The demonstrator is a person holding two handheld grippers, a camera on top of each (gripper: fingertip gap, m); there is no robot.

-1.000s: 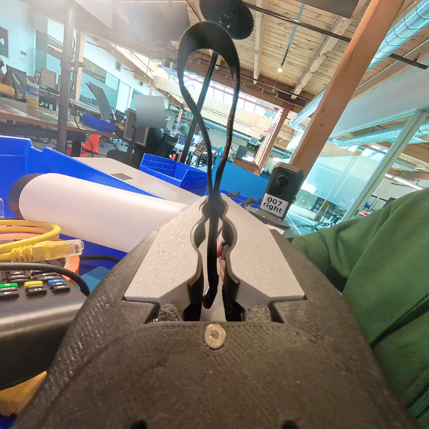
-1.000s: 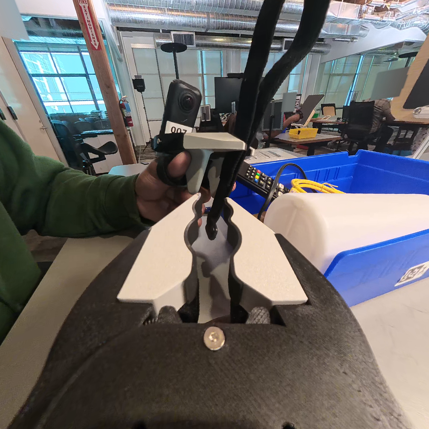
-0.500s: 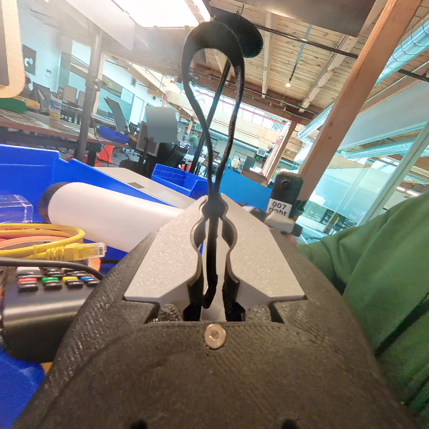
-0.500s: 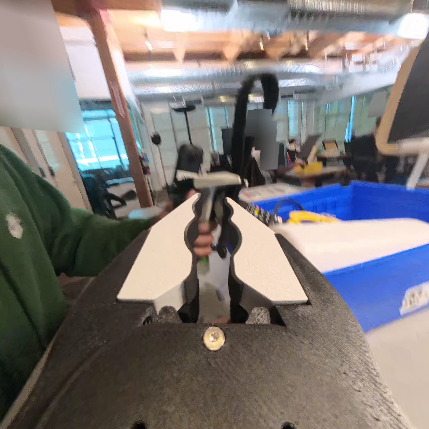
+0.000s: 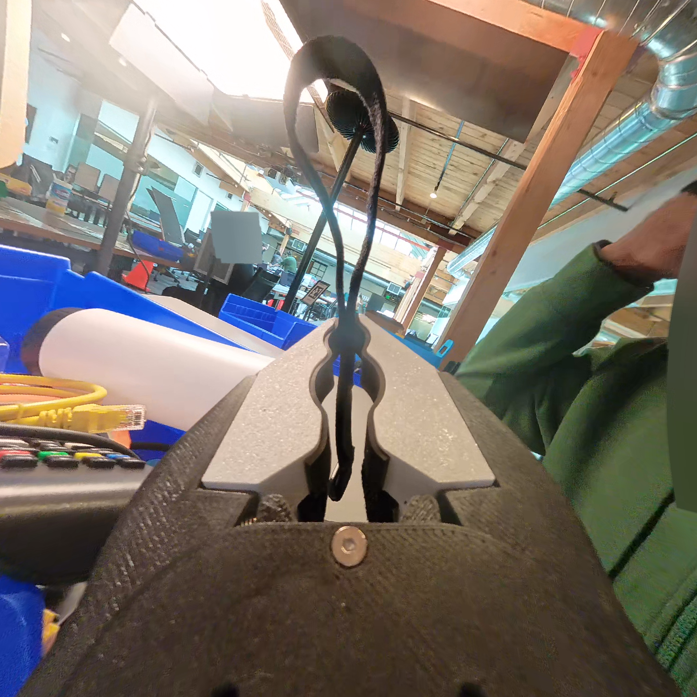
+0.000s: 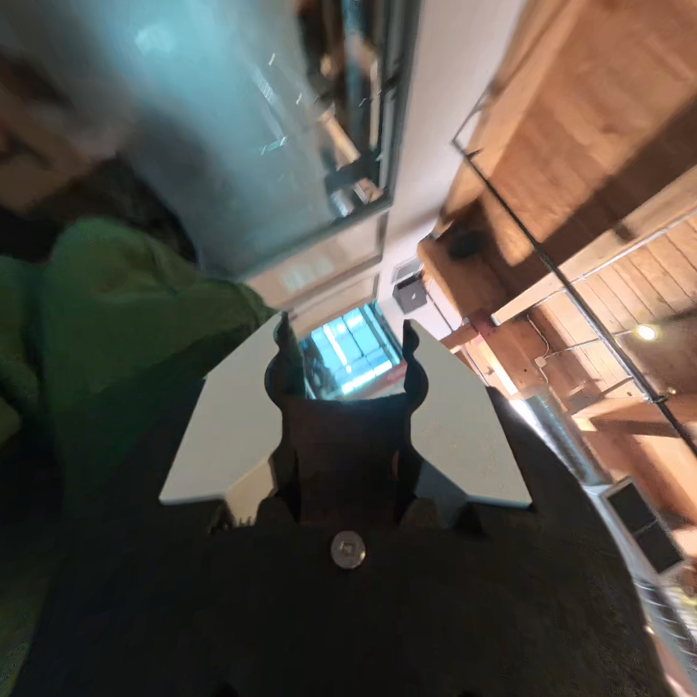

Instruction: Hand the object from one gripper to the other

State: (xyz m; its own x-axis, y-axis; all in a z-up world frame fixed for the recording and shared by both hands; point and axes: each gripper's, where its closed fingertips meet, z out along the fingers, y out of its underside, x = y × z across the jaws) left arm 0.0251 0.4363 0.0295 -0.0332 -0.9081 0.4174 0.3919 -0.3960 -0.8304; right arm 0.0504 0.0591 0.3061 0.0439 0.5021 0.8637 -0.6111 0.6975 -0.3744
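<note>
The left gripper (image 5: 347, 332) is clamping a thin black cord loop (image 5: 335, 151), which is arching upward, matte and woven; the right gripper (image 6: 344, 332) is gaping apart, empty.
</note>
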